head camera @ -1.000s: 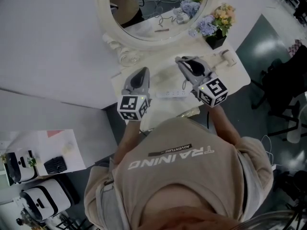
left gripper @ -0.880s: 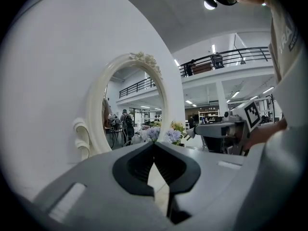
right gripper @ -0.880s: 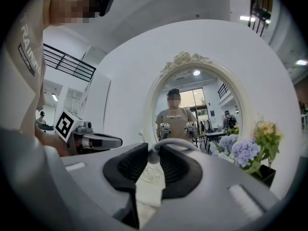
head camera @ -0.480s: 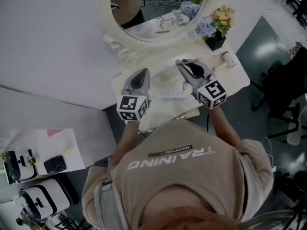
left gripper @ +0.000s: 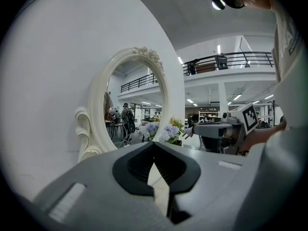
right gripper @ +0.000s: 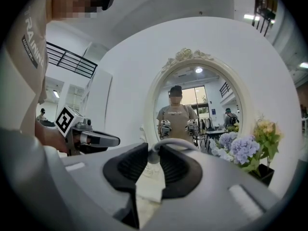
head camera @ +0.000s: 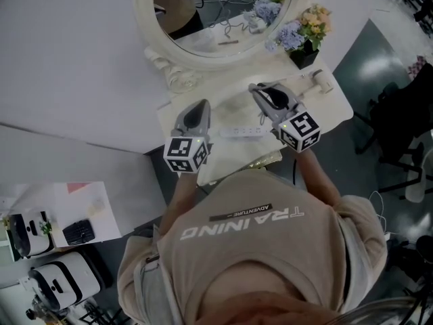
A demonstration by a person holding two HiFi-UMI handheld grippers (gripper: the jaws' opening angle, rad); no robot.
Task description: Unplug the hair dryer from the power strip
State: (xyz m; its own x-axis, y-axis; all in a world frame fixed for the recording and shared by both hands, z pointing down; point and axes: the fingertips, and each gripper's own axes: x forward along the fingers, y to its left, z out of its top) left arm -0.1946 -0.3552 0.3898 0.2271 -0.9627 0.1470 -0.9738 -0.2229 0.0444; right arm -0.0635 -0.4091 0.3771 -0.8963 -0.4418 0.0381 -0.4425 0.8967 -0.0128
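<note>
Now, over white table (head camera: 333, 105) by mirror (head camera: 223, 9): left gripper (head camera: 201, 101) jaws together, right gripper (head camera: 254, 87) jaws on plug (left gripper: 191, 131).

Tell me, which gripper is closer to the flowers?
Right. The right gripper is in front of the flowers, a bit to their left; the left gripper is farther left still.

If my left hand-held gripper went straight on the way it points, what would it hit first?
Most likely the lower rim of the mirror frame at the back of the table. The left hand-held gripper, jaws shut and empty, points toward it, and nothing shows in between, though depth is unclear.
</note>
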